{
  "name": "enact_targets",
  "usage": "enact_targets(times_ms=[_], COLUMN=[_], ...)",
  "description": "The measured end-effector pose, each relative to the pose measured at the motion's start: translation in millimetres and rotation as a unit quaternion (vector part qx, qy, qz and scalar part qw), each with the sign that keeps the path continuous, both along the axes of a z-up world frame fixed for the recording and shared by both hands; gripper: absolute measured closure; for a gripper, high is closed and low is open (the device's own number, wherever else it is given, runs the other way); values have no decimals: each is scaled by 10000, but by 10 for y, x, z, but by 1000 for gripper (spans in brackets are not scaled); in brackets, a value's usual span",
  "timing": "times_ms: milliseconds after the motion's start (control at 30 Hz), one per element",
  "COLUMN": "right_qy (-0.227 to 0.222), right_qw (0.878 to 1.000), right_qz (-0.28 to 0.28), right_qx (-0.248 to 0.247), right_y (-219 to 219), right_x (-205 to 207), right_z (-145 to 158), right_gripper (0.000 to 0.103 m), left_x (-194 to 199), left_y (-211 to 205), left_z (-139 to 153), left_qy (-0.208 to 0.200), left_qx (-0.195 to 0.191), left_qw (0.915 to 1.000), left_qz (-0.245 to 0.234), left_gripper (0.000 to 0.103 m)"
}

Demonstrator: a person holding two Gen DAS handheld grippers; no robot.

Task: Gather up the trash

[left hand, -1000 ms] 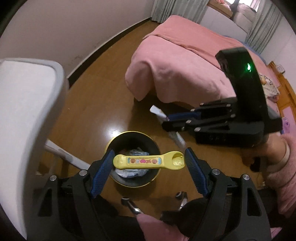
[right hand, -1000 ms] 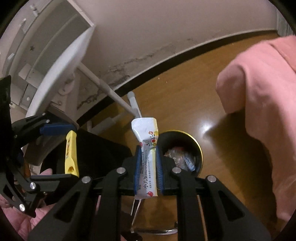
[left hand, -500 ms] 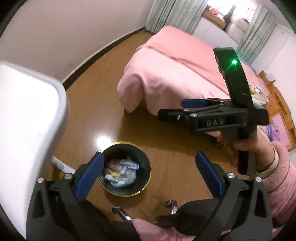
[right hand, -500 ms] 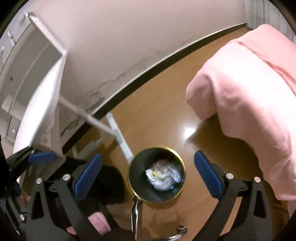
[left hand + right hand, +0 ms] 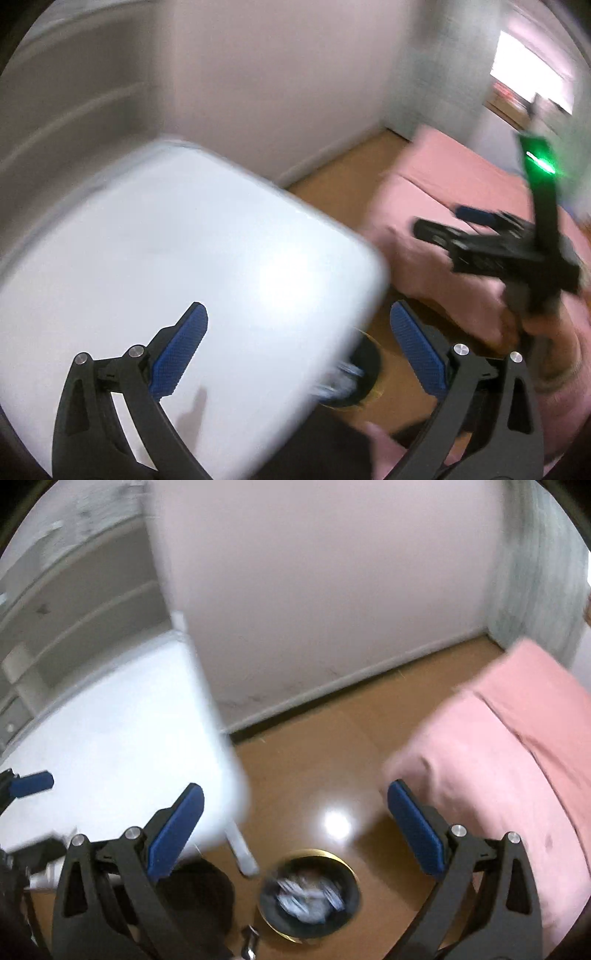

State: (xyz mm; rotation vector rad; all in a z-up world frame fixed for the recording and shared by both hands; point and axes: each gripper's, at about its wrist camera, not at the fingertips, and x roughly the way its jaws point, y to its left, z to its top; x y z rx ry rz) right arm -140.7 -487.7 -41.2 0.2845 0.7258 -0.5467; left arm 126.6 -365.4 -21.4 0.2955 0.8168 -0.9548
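Both tongs, left and right, gape wide and empty above the floor bin holding wrappers, apparently free for more trash.

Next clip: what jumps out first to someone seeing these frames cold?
The white tabletop fills the left, with the pink-covered bed on the right. Between them, on the brown wooden floor, sits a round black gold-rimmed bin holding crumpled wrappers, below the right hand-held gripper, whose jaws stand wide apart.
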Motion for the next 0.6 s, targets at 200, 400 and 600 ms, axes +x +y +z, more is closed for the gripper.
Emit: enact_targets(times_ms=[200,400,600], right_qy=[-13,-22,239], right_qw=[9958,9854,9839], right_qz=[778,1670,1748], right_qx=[-477,-333,-301], right_y=[902,1653,1975], right_x=[937,1491,1765], right_z=[182,126,9], right_gripper=[7,7,7], left_x=[394,575,755], left_y=[955,1618,2072], left_z=[195,104,-47], left_qy=[-856,-1048,-720], left_qx=[125,359,332], left_qw=[9785,9508,9385], left_qz=[1875,2892,3360], left_gripper=[7,6,6])
